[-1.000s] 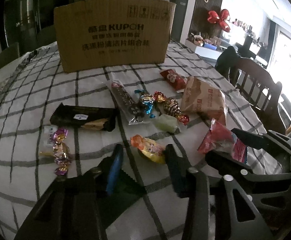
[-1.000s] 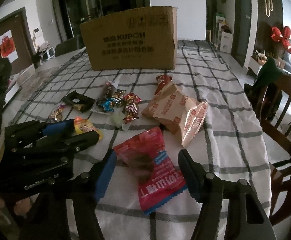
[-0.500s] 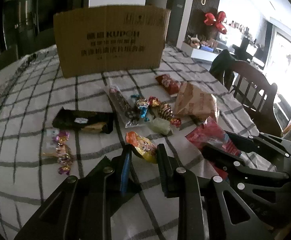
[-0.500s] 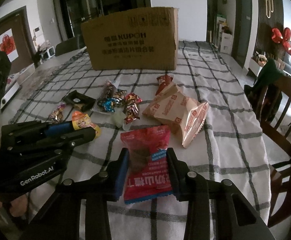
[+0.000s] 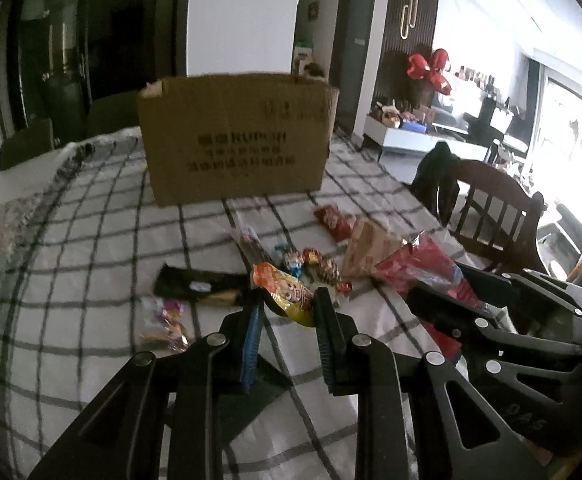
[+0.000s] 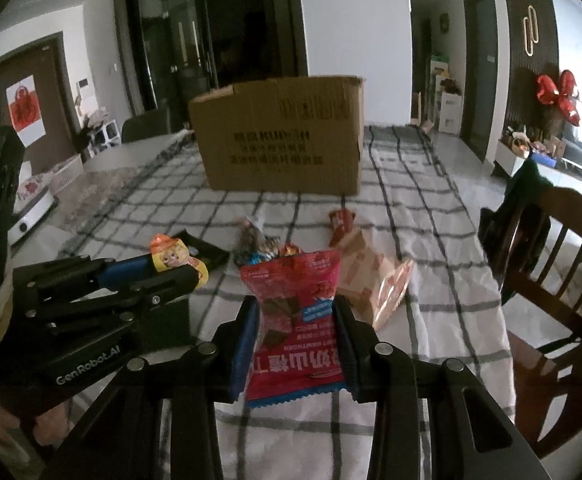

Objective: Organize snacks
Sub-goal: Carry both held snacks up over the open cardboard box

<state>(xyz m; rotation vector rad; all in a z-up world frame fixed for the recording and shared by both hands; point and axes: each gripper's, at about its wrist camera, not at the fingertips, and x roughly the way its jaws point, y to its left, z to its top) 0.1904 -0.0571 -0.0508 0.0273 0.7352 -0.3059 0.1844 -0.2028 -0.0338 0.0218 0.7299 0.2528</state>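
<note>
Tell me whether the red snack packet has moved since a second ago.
Yes. The red snack packet has been lifted off the checked tablecloth, clamped in the right hand-held gripper, toward the cardboard box.

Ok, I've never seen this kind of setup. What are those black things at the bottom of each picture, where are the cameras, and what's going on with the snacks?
There is no robot here. A person holds a pair of hand-operated tongs in each hand, and a wide-angle camera on each pair looks forward along its two fingers. One picture comes from the left tongs, the other from the right tongs.

The left tongs are shut on a small orange-yellow snack packet; the right tongs are shut on a red snack bag. Both have just closed on them, and the packets hang above the checked tablecloth.

On the cloth lie a black bar wrapper, wrapped candies, a tan bag and a small red packet. Behind them stands a cardboard box.
</note>
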